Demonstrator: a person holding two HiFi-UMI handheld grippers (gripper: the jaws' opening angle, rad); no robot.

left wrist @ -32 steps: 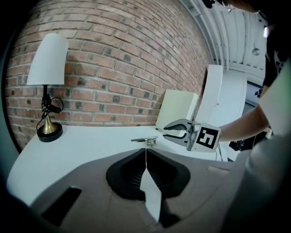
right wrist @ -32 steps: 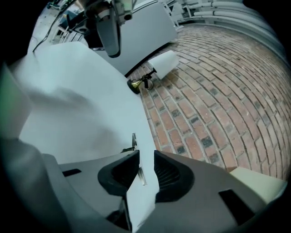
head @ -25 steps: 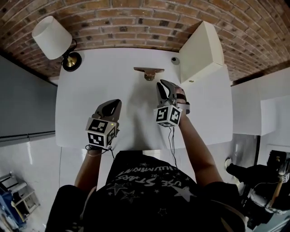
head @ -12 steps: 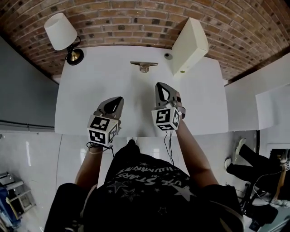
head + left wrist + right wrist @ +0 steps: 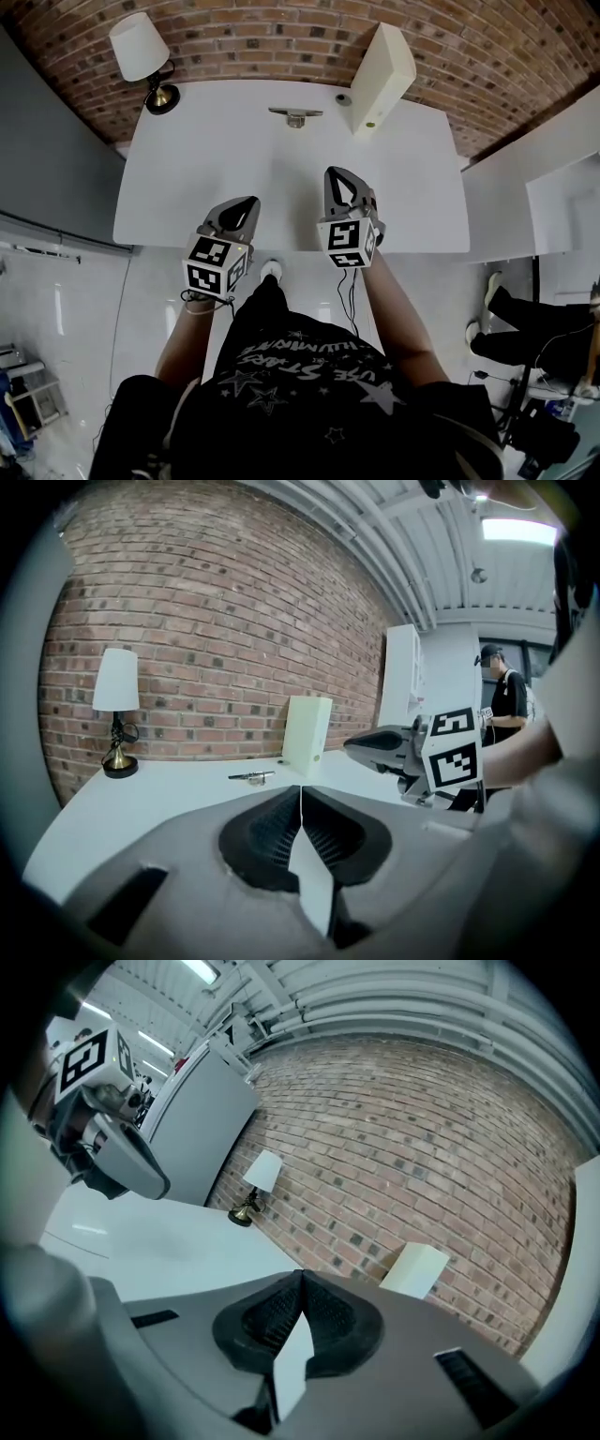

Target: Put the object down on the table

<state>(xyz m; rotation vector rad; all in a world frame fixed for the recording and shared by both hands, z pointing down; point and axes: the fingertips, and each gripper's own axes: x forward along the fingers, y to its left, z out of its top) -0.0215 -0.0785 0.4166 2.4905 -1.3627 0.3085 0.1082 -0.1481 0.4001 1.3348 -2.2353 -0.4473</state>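
A small brass-coloured metal object (image 5: 295, 114) lies on the white table (image 5: 187, 169) near its far edge, also seen as a thin metal piece (image 5: 250, 776) in the left gripper view. Nothing touches it. My left gripper (image 5: 247, 203) hangs over the table's near edge, shut, with its ribbed pads (image 5: 281, 829) together and nothing between them. My right gripper (image 5: 335, 174) is beside it, a little farther in, also shut and empty, its pads (image 5: 281, 1312) meeting in a thin line. Both grippers are well short of the object.
A table lamp (image 5: 141, 52) with a white shade stands at the far left corner. A tall white box (image 5: 380, 66) stands at the far right, with a small round grey thing (image 5: 343, 98) next to it. A brick wall runs behind the table. Pale floor lies below its near edge.
The view has drawn back from the table, and both grippers have come back toward its near edge. The metal object stays where it lay.
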